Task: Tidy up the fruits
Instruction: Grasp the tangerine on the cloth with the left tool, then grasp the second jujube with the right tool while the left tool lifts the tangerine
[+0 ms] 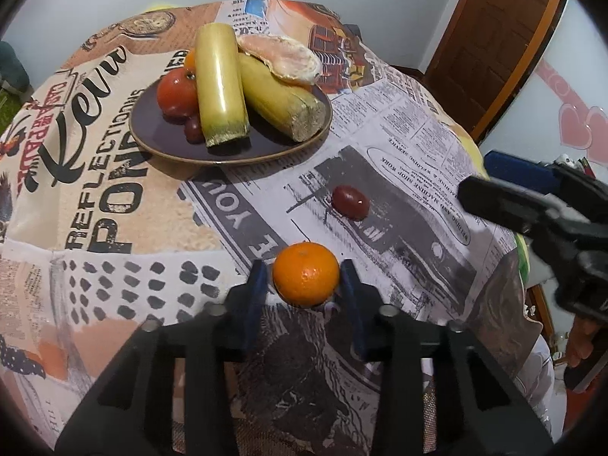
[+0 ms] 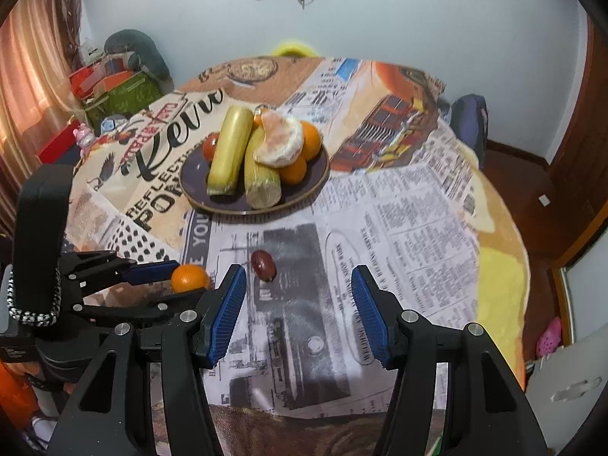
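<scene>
An orange mandarin (image 1: pixel 306 274) sits between the blue pads of my left gripper (image 1: pixel 304 277), which is closed on it just above the table; it also shows in the right wrist view (image 2: pixel 189 278). A dark red grape-like fruit (image 1: pixel 350 203) lies loose on the cloth, just ahead of my right gripper (image 2: pixel 299 285), which is open and empty. A dark purple plate (image 1: pixel 159 136) at the back holds two yellow sugarcane pieces (image 1: pixel 218 83), a tomato (image 1: pixel 177 92), a peeled pomelo segment (image 1: pixel 281 57), oranges and a small red fruit.
The round table is covered by a newspaper-print cloth (image 2: pixel 399 209). A wooden door (image 1: pixel 494 38) is at the right. Boxes and clutter (image 2: pixel 114 83) sit beyond the table's left side. A white chair (image 2: pixel 570 391) stands at the lower right.
</scene>
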Tool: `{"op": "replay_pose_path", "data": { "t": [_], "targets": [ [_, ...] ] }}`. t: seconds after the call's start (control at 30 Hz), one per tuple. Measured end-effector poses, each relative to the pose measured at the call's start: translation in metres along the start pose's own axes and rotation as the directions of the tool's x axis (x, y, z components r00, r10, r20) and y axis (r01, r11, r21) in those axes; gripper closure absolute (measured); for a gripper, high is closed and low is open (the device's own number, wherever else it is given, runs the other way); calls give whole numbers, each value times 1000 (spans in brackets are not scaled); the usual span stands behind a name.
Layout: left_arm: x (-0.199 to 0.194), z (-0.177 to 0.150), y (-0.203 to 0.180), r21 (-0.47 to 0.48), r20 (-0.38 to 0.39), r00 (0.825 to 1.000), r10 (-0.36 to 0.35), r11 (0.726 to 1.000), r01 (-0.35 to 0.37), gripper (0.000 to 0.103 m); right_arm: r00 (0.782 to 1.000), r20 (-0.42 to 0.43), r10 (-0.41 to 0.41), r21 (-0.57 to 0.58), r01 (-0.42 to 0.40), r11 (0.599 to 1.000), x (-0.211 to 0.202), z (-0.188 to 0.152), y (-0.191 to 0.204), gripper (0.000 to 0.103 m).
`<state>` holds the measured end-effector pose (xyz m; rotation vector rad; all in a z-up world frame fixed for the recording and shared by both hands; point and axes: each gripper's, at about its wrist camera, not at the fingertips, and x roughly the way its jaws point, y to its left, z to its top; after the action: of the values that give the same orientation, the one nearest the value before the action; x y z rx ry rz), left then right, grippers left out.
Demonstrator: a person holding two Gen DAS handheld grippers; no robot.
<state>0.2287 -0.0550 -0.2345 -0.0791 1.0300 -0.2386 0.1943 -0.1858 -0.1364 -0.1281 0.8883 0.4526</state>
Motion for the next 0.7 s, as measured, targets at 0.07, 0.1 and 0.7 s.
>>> {"op": "replay_pose_path", "data": {
  "t": [0.07,0.1,0.7],
  "targets": [
    [0,0,1,0,7,1000,-12,1000,12,69,1000,-14,7,1,-7,1000,6,-2,1,49],
    [0,1,1,9,10,1000,-13,1000,13,69,1000,-21,11,0,-11,1000,10,-3,2,49],
    [-24,11,69,-96,92,993,77,993,-68,69,991,-124,58,-31,-62,998,79,-2,17,75]
  ]
}}
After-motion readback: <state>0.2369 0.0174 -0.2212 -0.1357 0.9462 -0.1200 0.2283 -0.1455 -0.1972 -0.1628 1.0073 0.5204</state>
